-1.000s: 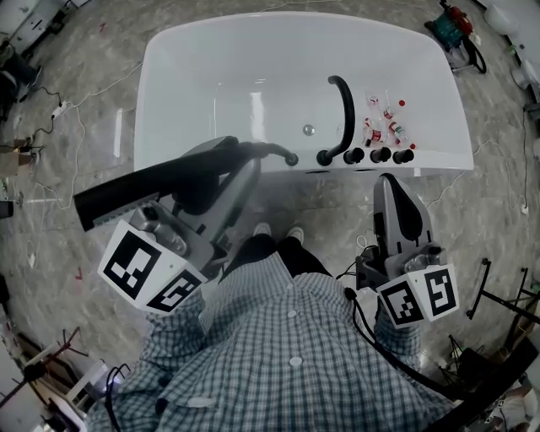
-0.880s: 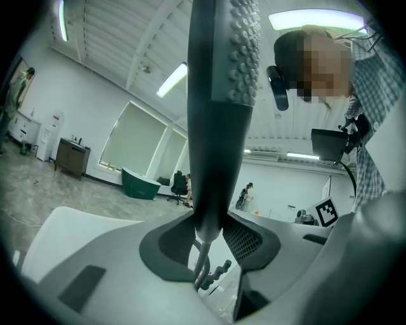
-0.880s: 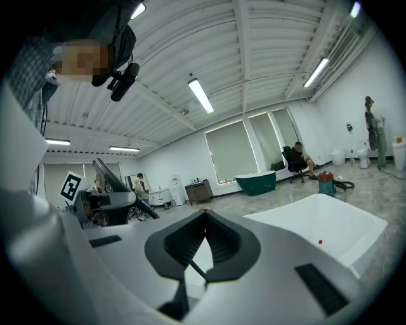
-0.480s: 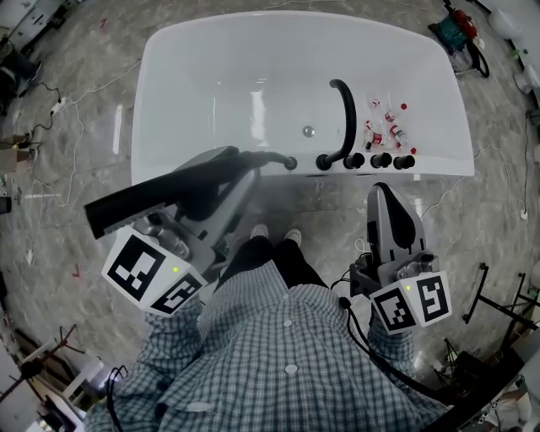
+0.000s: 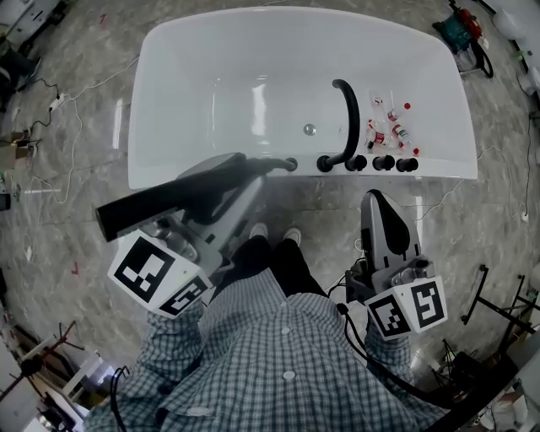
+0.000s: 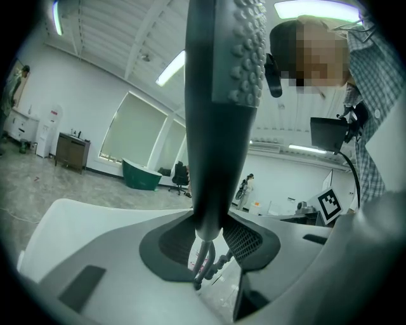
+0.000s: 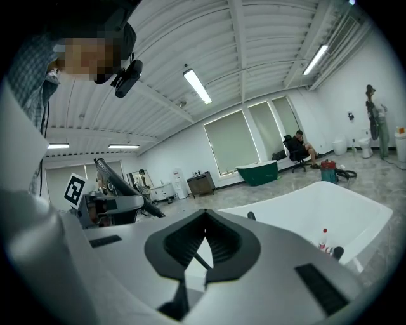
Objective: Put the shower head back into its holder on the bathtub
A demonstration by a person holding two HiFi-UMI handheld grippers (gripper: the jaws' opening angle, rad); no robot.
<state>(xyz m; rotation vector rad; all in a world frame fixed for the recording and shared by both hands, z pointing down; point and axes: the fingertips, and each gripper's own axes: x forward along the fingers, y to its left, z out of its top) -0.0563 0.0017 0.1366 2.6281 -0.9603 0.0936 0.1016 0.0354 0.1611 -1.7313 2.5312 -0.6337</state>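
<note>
The black shower head [image 5: 160, 198] lies slanted across my left gripper [image 5: 234, 173], which is shut on its handle. In the left gripper view the handle [image 6: 219, 95] stands upright between the pads, with nozzle nubs near the top and the hose [image 6: 206, 263] hanging below. The hose runs to a dark fitting [image 5: 291, 163] on the near rim of the white bathtub [image 5: 295, 21]. To the right of that are the black spout [image 5: 344, 118] and three knobs [image 5: 384, 162]. My right gripper [image 5: 381, 207] hangs over the floor before the tub, shut with nothing in it [image 7: 204, 214].
Small red-capped bottles [image 5: 390, 126] stand on the tub rim right of the spout. The person's white shoes [image 5: 274, 232] are on the marble floor right in front of the tub. Cables [image 5: 59, 110] trail at the left, and a black stand [image 5: 498, 295] is at the right.
Both grippers have sunk a little and drawn towards the person. The shower head came down with the left gripper. The grip is unchanged.
</note>
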